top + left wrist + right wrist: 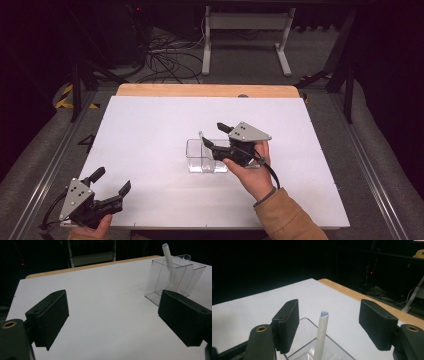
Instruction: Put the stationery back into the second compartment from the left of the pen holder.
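A clear plastic box (pixel 193 151) with an inner divider stands in the middle of the white tabletop (pixel 145 130). A white tube (pixel 201 138) leans upright inside it, its tip above the rim. My right gripper (pixel 212 134) hovers at the box's right side, over it, and is open. In the right gripper view the tube (pixel 321 337) rises between the wide-apart jaws without touching either pad, above the box (pixel 335 344). My left gripper (pixel 113 179) rests open and empty near the front left corner. From there the box (pixel 175 280) and the tube (pixel 167 254) show far off.
A wooden strip (pixel 200 90) borders the table's far edge. Beyond it lie cables (pixel 165 60) and the white legs of a stand (pixel 245 35) on the floor. A tan sleeve (pixel 285 217) comes in at the front right.
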Demonstrator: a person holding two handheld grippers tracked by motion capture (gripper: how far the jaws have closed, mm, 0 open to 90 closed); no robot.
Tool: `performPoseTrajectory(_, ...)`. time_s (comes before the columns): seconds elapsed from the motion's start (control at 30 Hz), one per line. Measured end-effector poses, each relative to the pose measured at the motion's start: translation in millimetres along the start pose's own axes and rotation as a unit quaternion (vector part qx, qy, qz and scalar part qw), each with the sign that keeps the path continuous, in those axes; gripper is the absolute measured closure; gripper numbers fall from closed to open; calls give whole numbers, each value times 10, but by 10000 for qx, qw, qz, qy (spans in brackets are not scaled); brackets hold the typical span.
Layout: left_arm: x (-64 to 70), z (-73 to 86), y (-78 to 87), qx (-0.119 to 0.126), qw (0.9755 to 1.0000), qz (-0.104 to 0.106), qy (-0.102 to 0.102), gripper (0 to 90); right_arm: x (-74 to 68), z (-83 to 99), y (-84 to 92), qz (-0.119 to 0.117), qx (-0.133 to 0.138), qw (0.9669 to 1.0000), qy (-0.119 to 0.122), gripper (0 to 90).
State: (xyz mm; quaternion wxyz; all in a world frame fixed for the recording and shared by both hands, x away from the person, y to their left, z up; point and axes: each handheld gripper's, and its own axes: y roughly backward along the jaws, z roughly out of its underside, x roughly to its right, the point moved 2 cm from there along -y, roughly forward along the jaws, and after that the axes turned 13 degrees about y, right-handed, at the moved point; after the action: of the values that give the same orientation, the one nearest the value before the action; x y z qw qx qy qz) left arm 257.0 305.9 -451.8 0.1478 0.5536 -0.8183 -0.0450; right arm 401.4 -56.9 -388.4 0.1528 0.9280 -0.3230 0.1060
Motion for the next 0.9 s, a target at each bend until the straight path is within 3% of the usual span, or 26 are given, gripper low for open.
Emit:
performPoseTrajectory(0.23, 6, -1, -4, 11, 10000, 4, -3, 106, 74, -94, 154, 65, 127, 9999, 19, 298)
performPoseTrajectory(0.63, 10, -6, -25, -14, 10000, 38, -20, 106, 159, -91, 307, 50, 157, 9998, 62, 287)
performPoseTrajectory(0.9, 19, -10, -35, -26, 10000, 64, -55, 105, 239, -47, 534, 66, 174, 9997, 150, 277)
